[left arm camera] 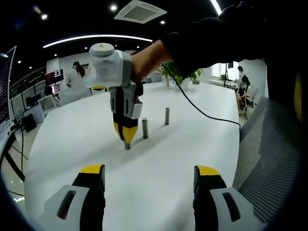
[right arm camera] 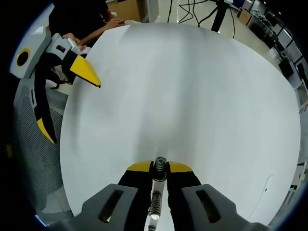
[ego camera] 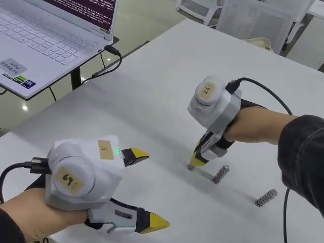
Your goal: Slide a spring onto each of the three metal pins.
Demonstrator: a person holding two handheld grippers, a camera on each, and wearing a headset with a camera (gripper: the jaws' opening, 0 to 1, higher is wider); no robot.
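Spring [right arm camera: 160, 169] in right gripper [right arm camera: 160, 166], perhaps upright

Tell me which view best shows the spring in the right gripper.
The right gripper view: the spring sits close, clamped between the yellow tips of the right gripper. In the left gripper view its lower end pokes out beneath them; in the head view, barely a grey stub.

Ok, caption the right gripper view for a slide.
Right yellow-tipped claw shut on a small coiled metal spring over the white tabletop; left claw open nearby.
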